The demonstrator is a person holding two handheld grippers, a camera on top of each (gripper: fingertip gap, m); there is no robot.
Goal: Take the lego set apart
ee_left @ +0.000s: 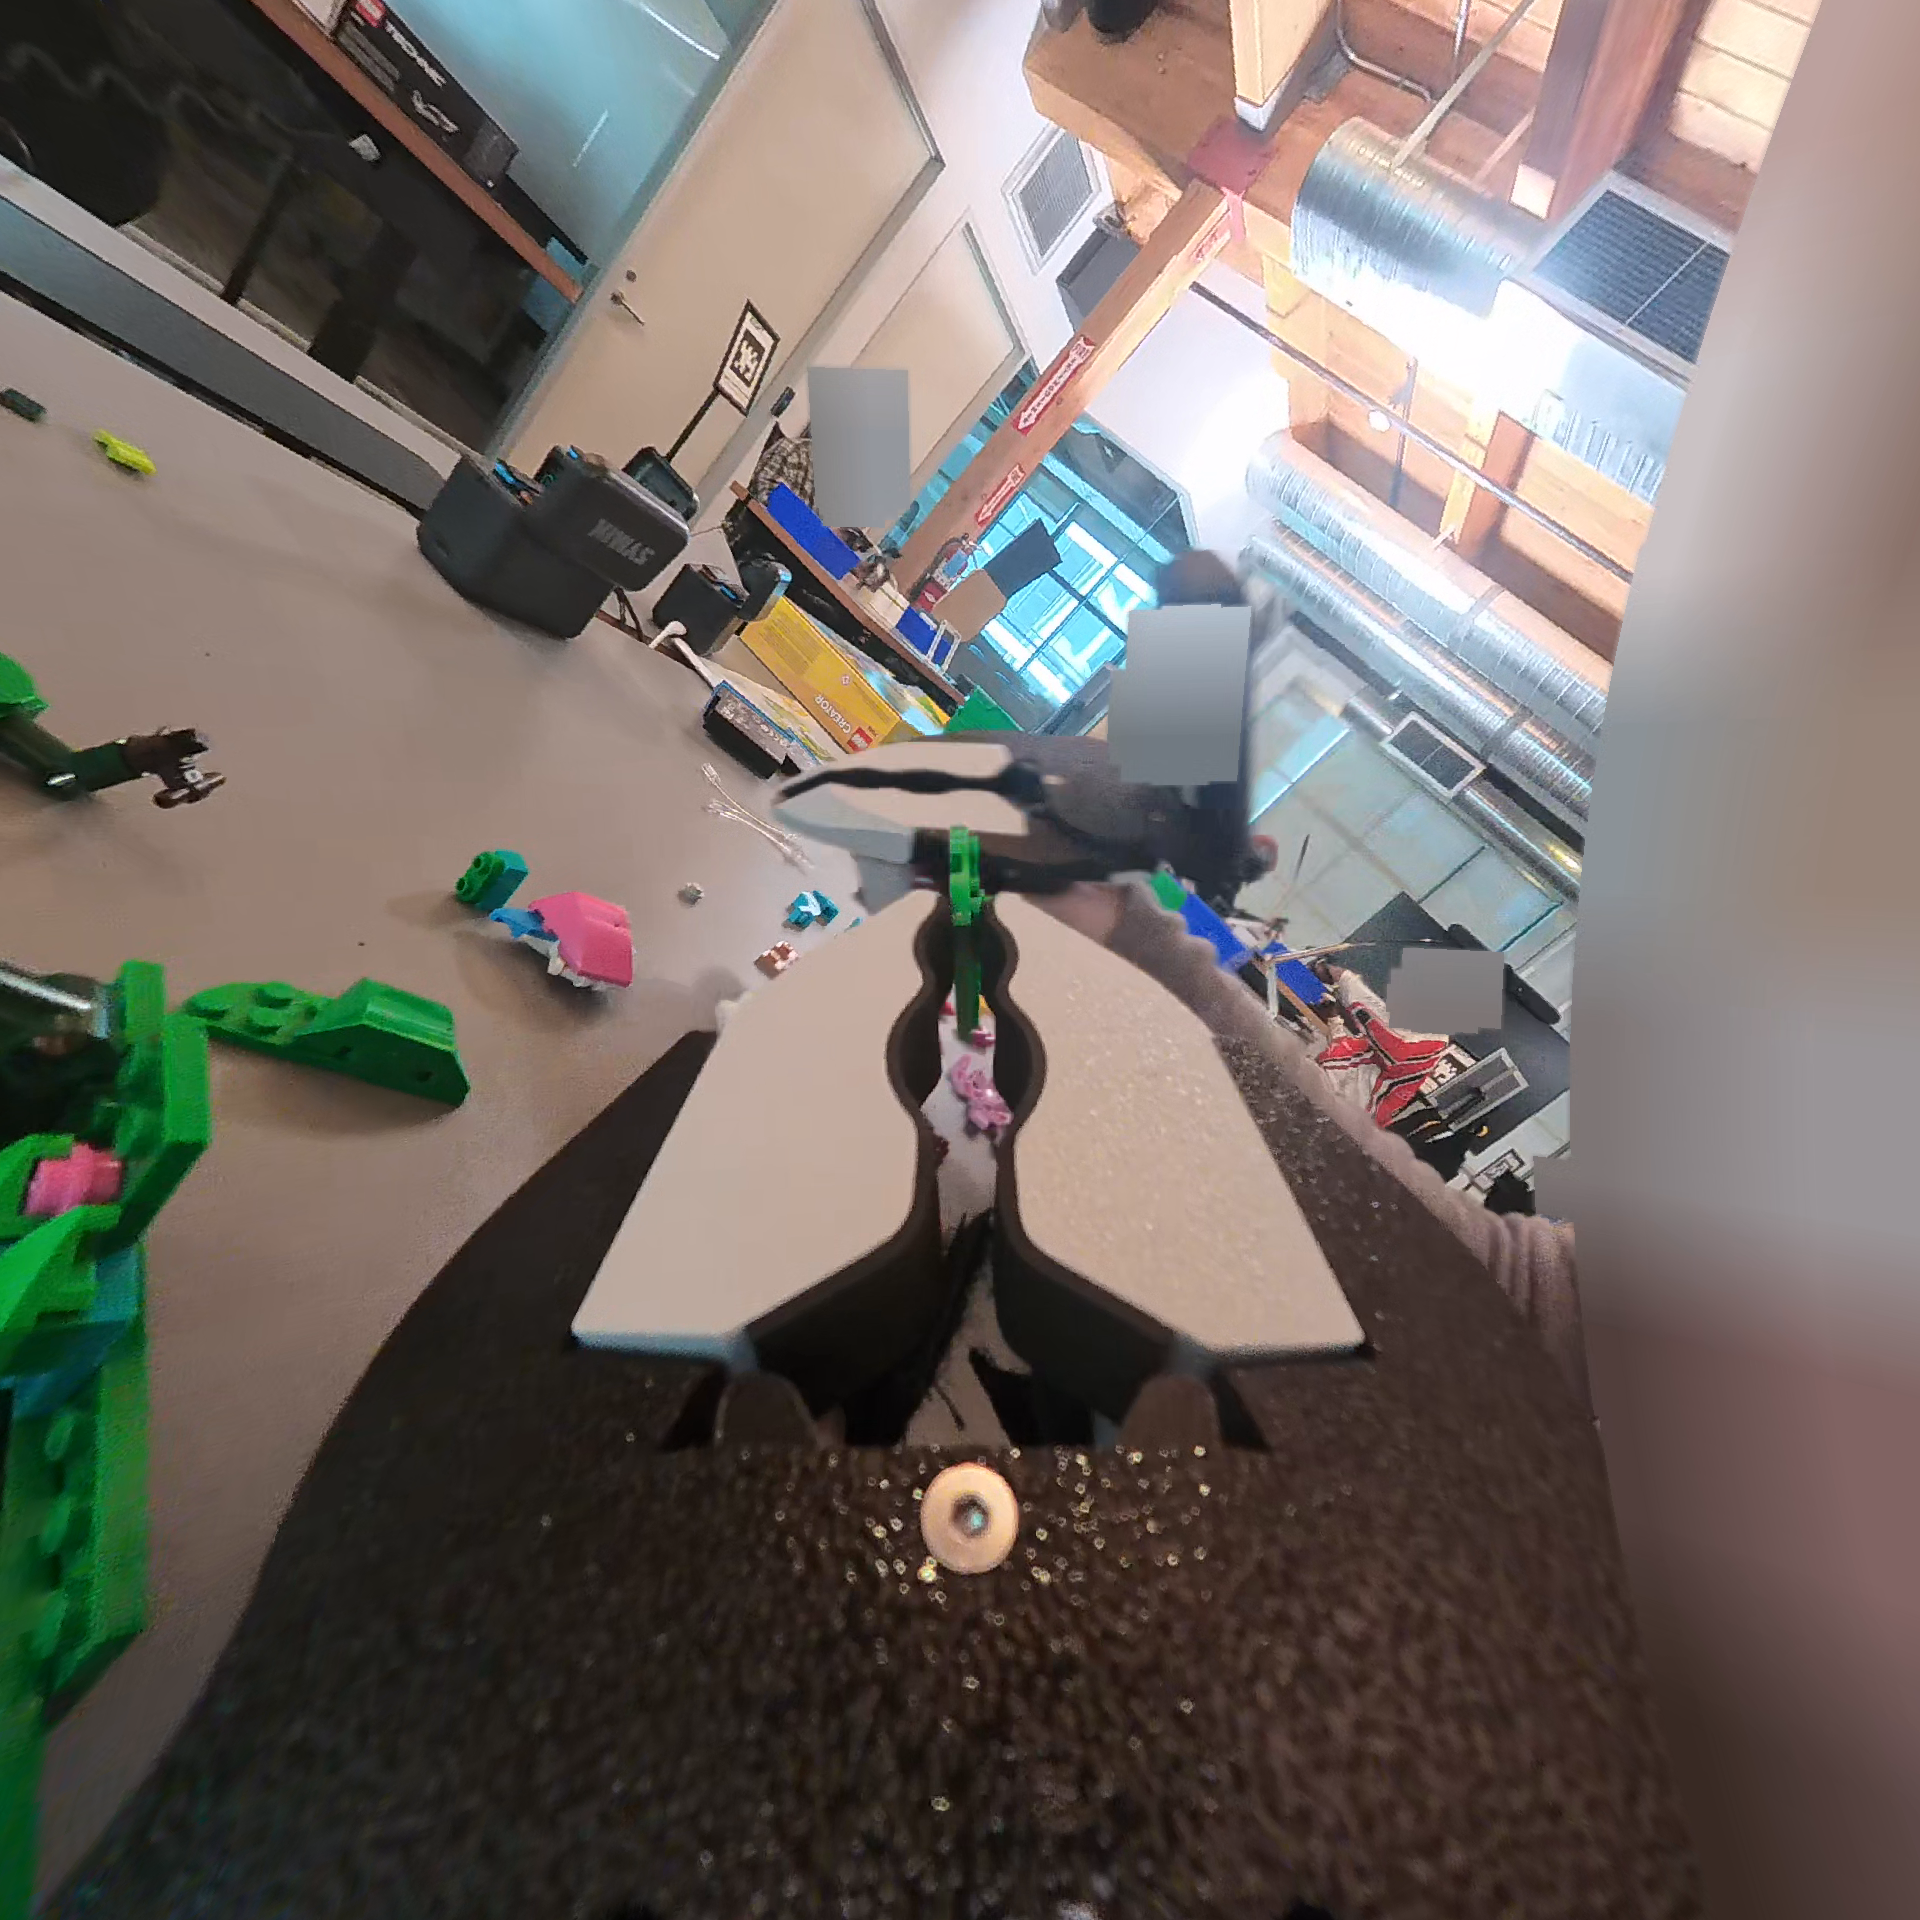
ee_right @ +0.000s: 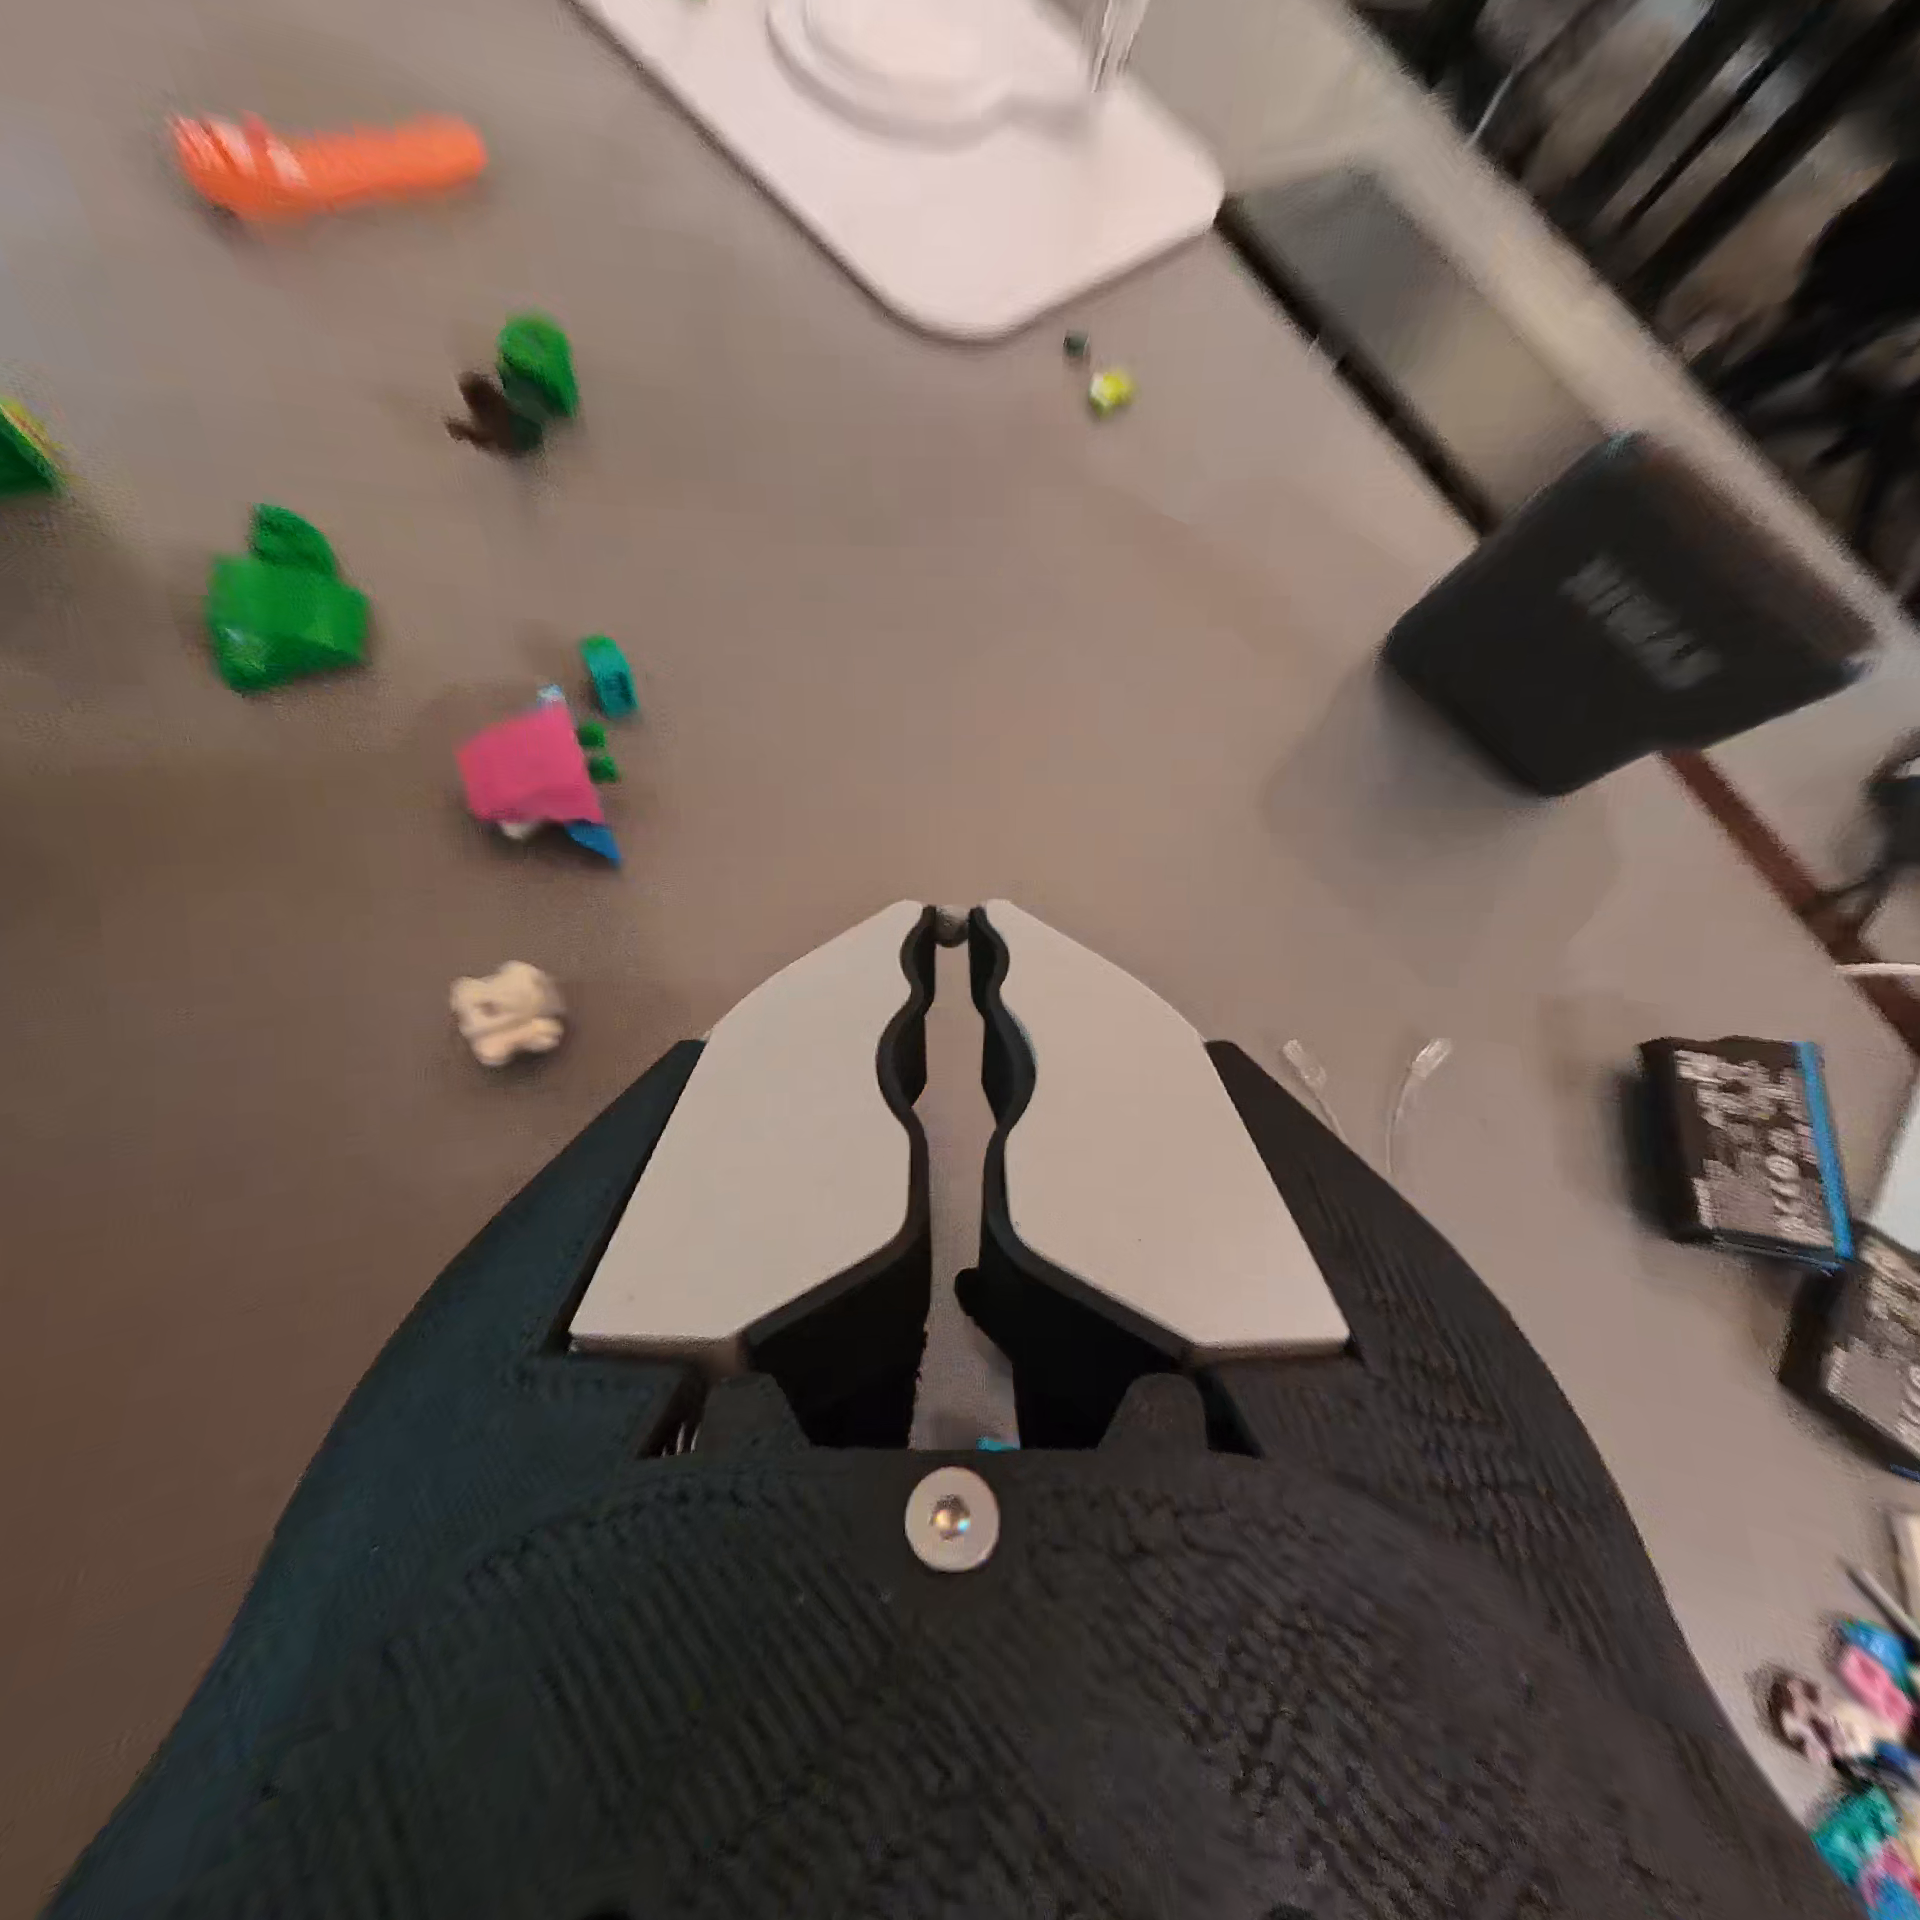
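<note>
My left gripper (ee_left: 961, 920) is shut on a thin green lego piece (ee_left: 966, 873), held upright above the grey table (ee_left: 312, 644). The right gripper's grey fingers (ee_left: 904, 790) show just beyond that piece. In the right wrist view, which is motion-blurred, my right gripper (ee_right: 948, 920) is nearly closed on a small grey piece (ee_right: 948, 927) at its tips, above the table. A large green lego build (ee_left: 83, 1195) with a pink part lies at the left edge. Loose chunks lie around: a pink and blue one (ee_right: 530, 774), a green one (ee_right: 286, 613), and a green wedge (ee_left: 343, 1023).
An orange brick separator (ee_right: 322, 166) and a white stand base (ee_right: 935, 177) are at the far side. A dark box (ee_right: 1631, 623) sits at the right near the table edge. Black packs (ee_right: 1745, 1153) and small colourful pieces (ee_right: 1860, 1745) lie at the right. A whitish piece (ee_right: 509, 1013) lies left of my right gripper. Tip to tip, the grippers are about 20 centimetres apart. Measured from the fingertips, the orange brick separator (ee_right: 322, 166) is 20 centimetres or so from the left gripper and 25 centimetres from the right.
</note>
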